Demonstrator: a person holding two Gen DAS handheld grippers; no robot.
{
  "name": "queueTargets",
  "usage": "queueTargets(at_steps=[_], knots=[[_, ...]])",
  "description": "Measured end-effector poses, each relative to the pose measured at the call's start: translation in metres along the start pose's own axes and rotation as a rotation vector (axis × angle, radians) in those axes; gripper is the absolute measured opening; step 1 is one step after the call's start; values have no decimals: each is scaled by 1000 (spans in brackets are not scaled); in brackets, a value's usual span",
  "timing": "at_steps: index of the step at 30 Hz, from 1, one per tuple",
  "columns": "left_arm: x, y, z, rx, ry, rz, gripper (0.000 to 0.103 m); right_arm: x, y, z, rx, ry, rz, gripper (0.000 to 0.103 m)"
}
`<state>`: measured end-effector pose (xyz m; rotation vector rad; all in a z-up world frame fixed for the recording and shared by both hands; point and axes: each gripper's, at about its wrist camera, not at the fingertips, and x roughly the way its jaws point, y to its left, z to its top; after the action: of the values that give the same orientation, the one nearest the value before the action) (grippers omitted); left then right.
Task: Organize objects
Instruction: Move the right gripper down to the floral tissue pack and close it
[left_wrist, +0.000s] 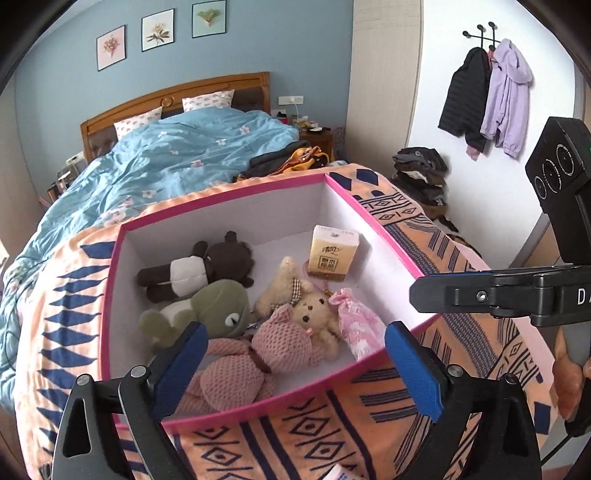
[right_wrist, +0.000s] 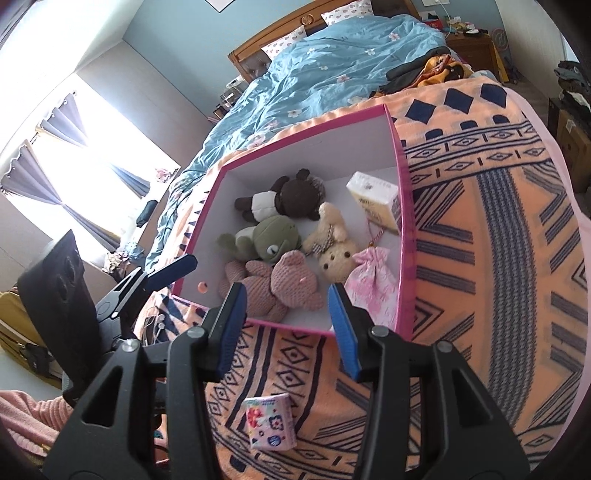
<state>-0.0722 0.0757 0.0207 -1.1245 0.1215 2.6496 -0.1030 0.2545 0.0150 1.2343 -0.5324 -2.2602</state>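
Pink-rimmed box (right_wrist: 402, 206) sits on the patterned orange blanket (right_wrist: 498, 258) at the foot of the bed. Inside it: brown-and-white plush (left_wrist: 195, 267), green frog plush (left_wrist: 218, 310), pink knitted bear (left_wrist: 258, 354), beige bear (left_wrist: 314, 310), pink drawstring pouch (left_wrist: 360, 325) and a yellow tissue pack (left_wrist: 332, 254) leaning near the far right wall.

One item remains outside — a small floral tissue pack (right_wrist: 269, 421), lying flat on the blanket just below the right claw (right_wrist: 286, 328), near the box's front wall.

Left claw (left_wrist: 295, 363): released, jaws spread wide over the near edge of the box, nothing between them. Right claw: about half open, empty, hovering above the front rim.

Risks, as judged:
- The floral pack lies flat on soft fabric — closing pads may pinch blanket with it, or slide off its slick wrapper.
- The pack sits close under the right claw, so reaching it needs a pull back and dip; a finger could clip the box's front wall and shove the light box.
- The near corner of the box is crowded; a pack dropped there may perch on the knitted bear instead of settling.
- The two claws work close together; they could collide.
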Motion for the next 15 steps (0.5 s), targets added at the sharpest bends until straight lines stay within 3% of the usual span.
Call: queueTargets(at_steps=[9, 15], knots=[[-18, 5, -27, 2, 16, 25, 98, -6, -1, -27, 31, 26, 28, 49], [-23, 4, -45, 8, 39, 32, 98, 5, -4, -56, 57, 99, 36, 49]])
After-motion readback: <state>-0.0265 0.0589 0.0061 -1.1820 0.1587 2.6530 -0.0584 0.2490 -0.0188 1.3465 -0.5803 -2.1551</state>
